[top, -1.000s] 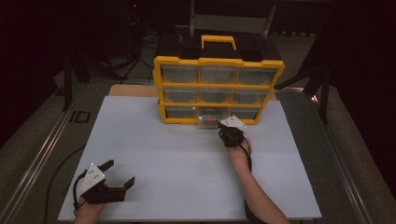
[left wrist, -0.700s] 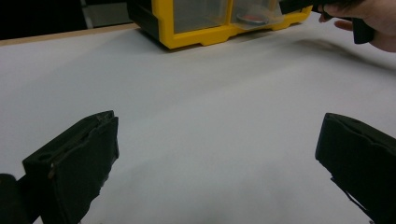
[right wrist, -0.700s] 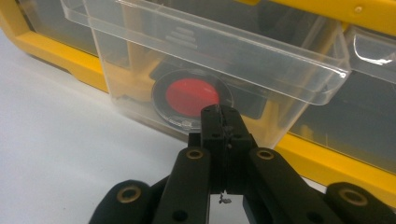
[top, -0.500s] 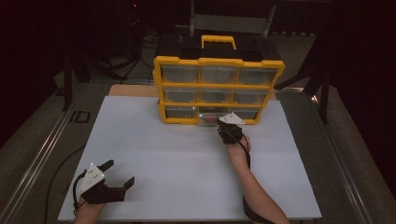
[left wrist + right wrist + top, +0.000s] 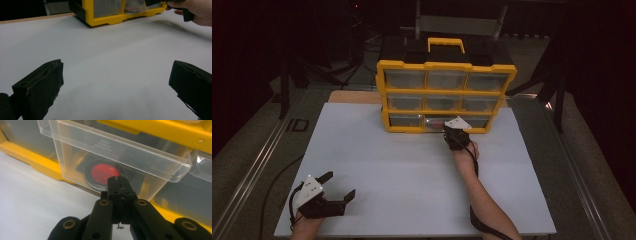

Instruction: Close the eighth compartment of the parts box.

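The right claw [image 5: 118, 181], jaws pressed together, touches the clear drawer [image 5: 117, 157] in the yellow organizer's [image 5: 444, 95] bottom row at 12 o'clock on the counter [image 5: 412, 170]. The left claw [image 5: 339, 187], spread wide, rests at 7 o'clock.

Left gripper [image 5: 117, 85] agape over white table [image 5: 112, 57], yellow organizer [image 5: 110, 12] beyond, hand [image 5: 197, 11] there.

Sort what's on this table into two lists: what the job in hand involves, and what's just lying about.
In the job:
- right gripper, jaws shut, at the clear drawer
- the drawer, bottom row, middle, of the yellow organizer
- red-centred round black item inside that drawer

Just about:
- left gripper, open, holding nothing
- white board
- the other drawers
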Available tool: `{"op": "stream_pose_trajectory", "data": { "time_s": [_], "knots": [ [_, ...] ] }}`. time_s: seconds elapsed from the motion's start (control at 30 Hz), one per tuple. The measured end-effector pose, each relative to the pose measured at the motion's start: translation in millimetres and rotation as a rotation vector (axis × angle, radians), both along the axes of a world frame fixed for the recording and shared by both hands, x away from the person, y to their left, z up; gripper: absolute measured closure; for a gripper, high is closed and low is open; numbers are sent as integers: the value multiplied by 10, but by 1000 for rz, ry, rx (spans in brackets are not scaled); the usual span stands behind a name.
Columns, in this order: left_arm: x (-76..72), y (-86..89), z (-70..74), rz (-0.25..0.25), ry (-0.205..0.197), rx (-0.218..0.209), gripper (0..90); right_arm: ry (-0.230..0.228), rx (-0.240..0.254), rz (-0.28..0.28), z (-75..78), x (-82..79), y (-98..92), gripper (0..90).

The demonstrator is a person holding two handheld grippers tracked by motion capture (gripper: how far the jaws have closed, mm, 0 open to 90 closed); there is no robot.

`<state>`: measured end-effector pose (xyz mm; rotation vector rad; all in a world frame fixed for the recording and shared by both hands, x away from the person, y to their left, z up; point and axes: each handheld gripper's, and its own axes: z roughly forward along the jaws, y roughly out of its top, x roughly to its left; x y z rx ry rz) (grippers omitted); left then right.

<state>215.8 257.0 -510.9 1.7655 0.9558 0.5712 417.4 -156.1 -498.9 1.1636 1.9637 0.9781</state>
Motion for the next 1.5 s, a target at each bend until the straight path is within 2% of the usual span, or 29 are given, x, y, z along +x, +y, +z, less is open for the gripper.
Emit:
{"op": "stream_pose_trajectory", "data": {
  "time_s": [0.73, 0.9, 1.2, 1.5],
  "knots": [
    [2, 6, -2, -1, 0, -3, 3, 6, -15, -1, 27, 197, 99, 900],
    [3, 8, -5, 0, 1, -6, 2, 0, -35, 7, 25, 202, 126, 900],
    [6, 6, -7, -2, 4, -6, 2, -2, -36, 10, 22, 207, 117, 900],
    [8, 5, -9, -1, 6, -5, 3, 15, -36, -2, 20, 206, 124, 898]
  ]
}}
